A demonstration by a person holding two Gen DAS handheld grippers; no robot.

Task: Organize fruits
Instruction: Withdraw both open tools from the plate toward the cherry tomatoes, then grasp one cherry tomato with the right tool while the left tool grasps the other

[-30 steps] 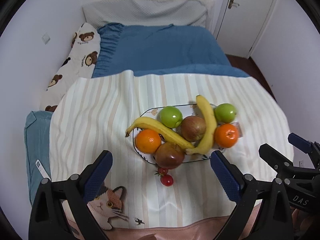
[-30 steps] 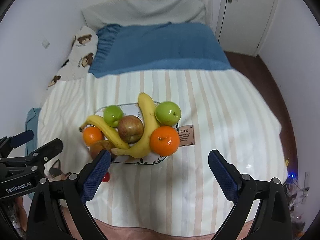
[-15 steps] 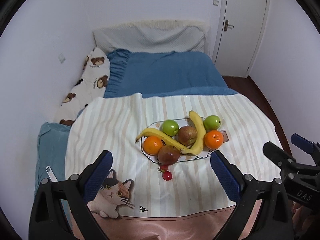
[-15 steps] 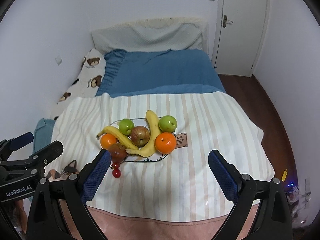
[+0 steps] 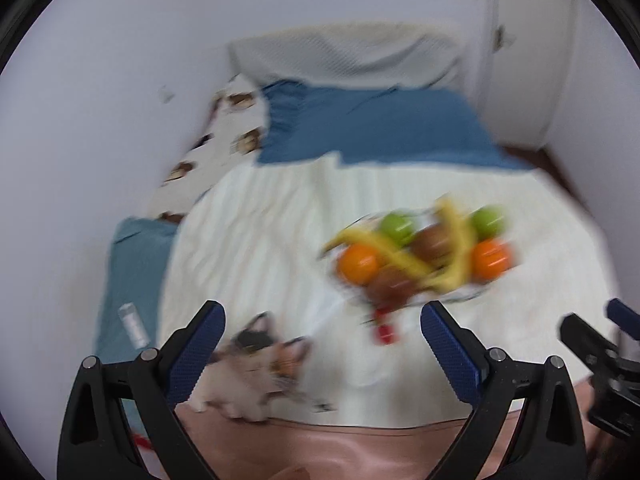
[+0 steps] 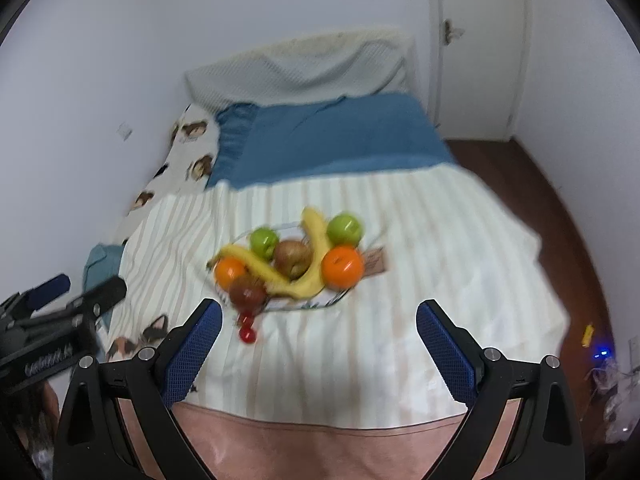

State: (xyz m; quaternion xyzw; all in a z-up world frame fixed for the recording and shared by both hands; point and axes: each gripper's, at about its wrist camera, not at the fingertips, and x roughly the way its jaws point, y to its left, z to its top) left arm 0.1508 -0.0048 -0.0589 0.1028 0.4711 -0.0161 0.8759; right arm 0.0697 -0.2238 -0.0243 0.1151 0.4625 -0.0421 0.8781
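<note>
Right wrist view shows the bed (image 6: 340, 140) filling most of the room, its striped cloth (image 6: 420, 280) spread across the near half. On that cloth sits the plate (image 6: 320, 304) of fruit: two bananas (image 6: 316, 264) crossing the middle, two oranges (image 6: 343, 266), two green apples (image 6: 345, 229) and two reddish apples (image 6: 293, 258), with small red cherry tomatoes (image 6: 247, 330) lying on the cloth just in front of the rim. I hold my right gripper (image 6: 318, 344) high above the near edge of the bed, jaws spread wide with nothing between them, well apart from the fruit. My left gripper (image 5: 322, 346) is just as wide and empty, pointed more toward the cat print (image 5: 256, 372); its view is badly blurred. Compared with half a second ago, both tools have pulled farther back and the left one has swung leftward, so the plate now sits right of its centre.
</note>
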